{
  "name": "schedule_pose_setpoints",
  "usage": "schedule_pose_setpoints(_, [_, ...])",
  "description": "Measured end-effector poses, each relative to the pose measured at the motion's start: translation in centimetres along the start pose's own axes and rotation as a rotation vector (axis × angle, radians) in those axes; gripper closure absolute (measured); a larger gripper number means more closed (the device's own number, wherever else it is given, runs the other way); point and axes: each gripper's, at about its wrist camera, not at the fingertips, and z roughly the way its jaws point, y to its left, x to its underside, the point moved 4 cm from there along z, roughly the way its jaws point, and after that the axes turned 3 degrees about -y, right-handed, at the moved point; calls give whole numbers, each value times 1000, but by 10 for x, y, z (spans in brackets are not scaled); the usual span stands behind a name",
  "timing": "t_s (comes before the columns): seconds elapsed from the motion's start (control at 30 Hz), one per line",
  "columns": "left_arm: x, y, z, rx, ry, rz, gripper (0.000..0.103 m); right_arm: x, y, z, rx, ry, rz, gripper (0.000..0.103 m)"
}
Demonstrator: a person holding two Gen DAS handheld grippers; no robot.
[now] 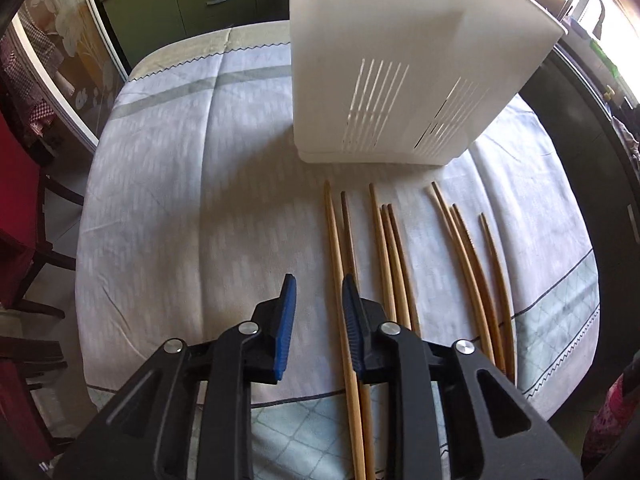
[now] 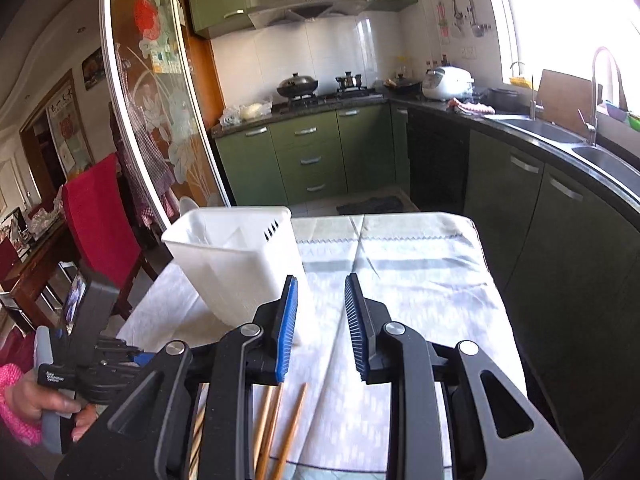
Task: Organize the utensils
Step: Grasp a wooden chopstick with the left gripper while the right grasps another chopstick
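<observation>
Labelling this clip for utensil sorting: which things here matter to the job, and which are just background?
Job:
- wooden chopsticks lying on the tablecloth
- white slotted utensil holder
- left hand-held gripper, open
- right hand-held gripper, open

Background:
- red chair
- rice cooker
- wok
- sink

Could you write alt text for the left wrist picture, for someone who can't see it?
Open black tongs with blue pads hover over a cloth-covered table, just left of a row of wooden chopsticks lying side by side. A white slotted utensil holder stands beyond the chopsticks.
</observation>
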Motion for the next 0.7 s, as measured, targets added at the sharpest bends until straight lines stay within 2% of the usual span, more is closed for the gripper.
schedule_pose_setpoints(0.27, [-5, -4, 14, -17, 35, 4, 88, 28, -13, -4, 17, 89, -12, 78])
schedule_pose_setpoints(0.5, [-11, -10, 24, -30, 65, 16, 93, 27, -8, -2, 10, 114, -15, 78])
schedule_pose_setpoints(0.7, [-14, -11, 31, -51, 90, 21, 94, 23, -8, -3, 13, 124, -18, 78])
